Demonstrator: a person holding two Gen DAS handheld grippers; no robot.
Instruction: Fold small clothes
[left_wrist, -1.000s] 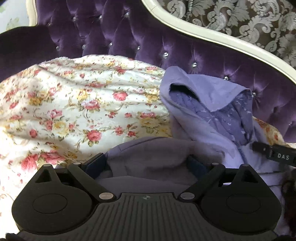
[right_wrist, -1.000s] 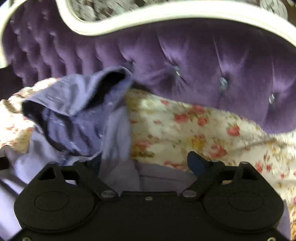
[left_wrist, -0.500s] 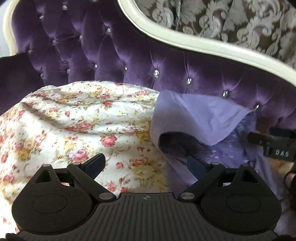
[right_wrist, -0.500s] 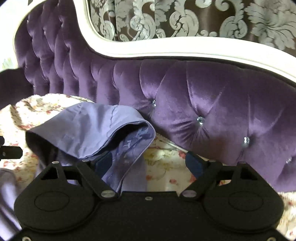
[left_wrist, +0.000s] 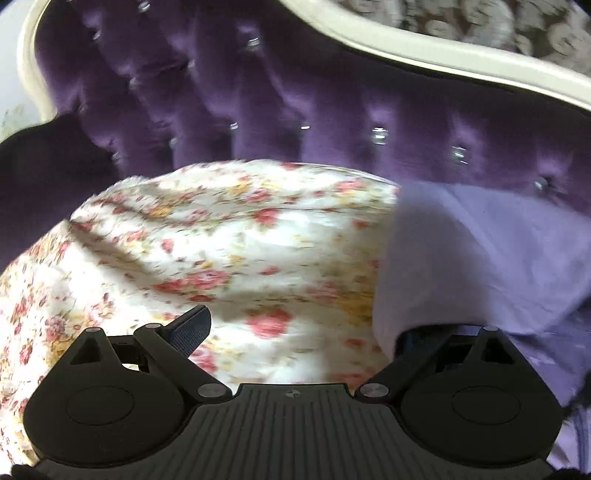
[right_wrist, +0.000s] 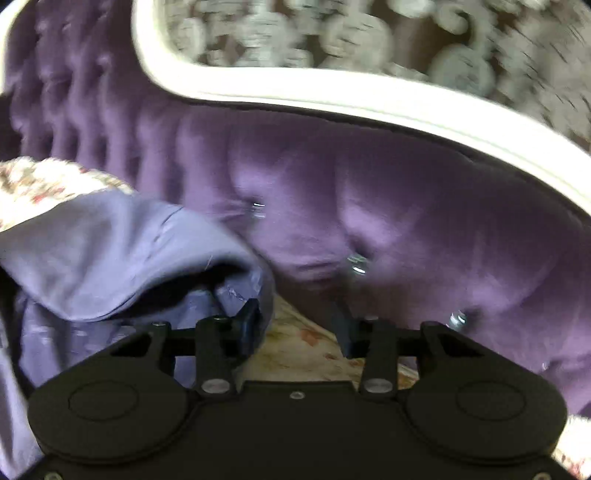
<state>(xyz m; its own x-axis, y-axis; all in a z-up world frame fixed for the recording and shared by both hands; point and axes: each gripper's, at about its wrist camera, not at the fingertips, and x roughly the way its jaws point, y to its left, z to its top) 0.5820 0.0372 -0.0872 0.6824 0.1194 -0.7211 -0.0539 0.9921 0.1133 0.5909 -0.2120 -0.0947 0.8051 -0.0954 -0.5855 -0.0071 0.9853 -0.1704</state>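
Left wrist view: my left gripper (left_wrist: 295, 332) has its jaws spread wide with nothing pinched between them. One finger pad (left_wrist: 190, 328) hangs clear over the floral sheet (left_wrist: 221, 243), while the other finger is tucked under the edge of the lavender garment (left_wrist: 472, 254), so only its linkage shows. The garment lies on the sheet at the right side of this view, its far edge close against the purple tufted headboard (left_wrist: 295, 99), whose cream trim (left_wrist: 424, 55) curves along the top.

From the right wrist view, my right gripper (right_wrist: 299, 328) is partly open, its jaws apart by a moderate gap and gripping nothing. Its left finger pad (right_wrist: 251, 328) sits just beside, perhaps touching, the folded-over flap of the lavender garment (right_wrist: 110, 251); blur keeps me from telling which. The right finger stands over a strip of floral sheet (right_wrist: 295, 350), near the headboard (right_wrist: 424, 229). Damask wallpaper (right_wrist: 332, 33) shows above the trim (right_wrist: 332, 92).
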